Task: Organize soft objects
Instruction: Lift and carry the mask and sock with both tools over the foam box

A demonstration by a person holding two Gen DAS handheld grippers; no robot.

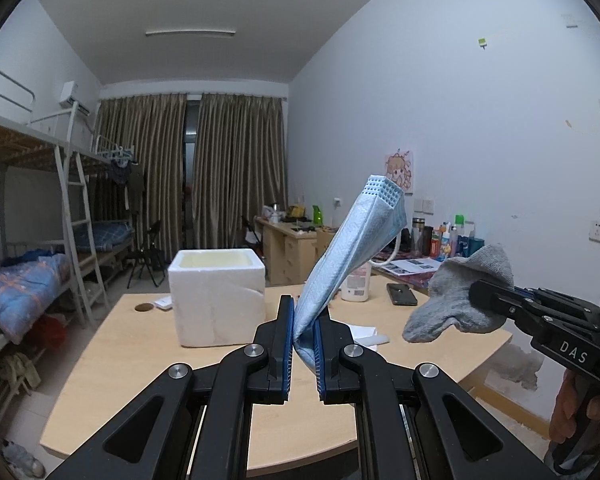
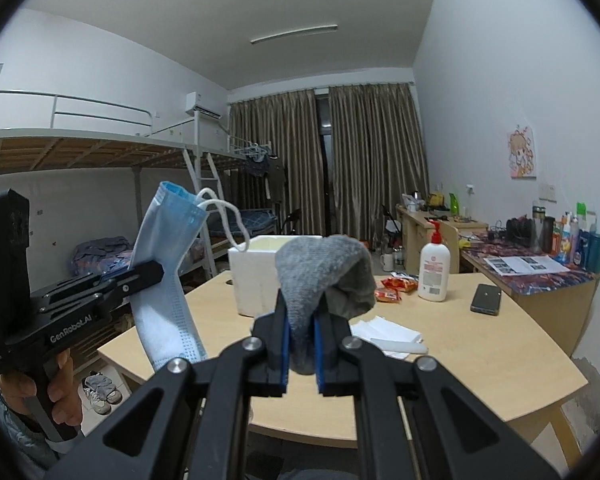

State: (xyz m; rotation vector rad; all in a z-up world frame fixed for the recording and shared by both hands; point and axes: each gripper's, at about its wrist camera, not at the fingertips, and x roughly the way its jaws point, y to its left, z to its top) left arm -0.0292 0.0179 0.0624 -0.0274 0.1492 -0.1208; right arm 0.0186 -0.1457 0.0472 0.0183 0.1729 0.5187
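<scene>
While left jaws pinch a folded blue mask (image 1: 352, 248), right jaws pinch a crumpled grey sock (image 2: 320, 276).

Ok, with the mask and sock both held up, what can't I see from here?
- Foam box inside: both views, its walls hide it.
- Sock toe end: right wrist view, folded behind.
- Mask lower end: left wrist view, behind the fingers.
- Bottle label: too small.

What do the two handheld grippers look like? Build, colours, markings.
Both match: matte black linkage arms with round silver pivot screws and two flat black fingers lined with ribbed blue pads. The left gripper carries white "GenRobot.AI" lettering on its side; the right gripper shows white "DAS". Each has a black pistol-style handle and a boxy black camera housing on top. No cables or sleeves visible.
</scene>
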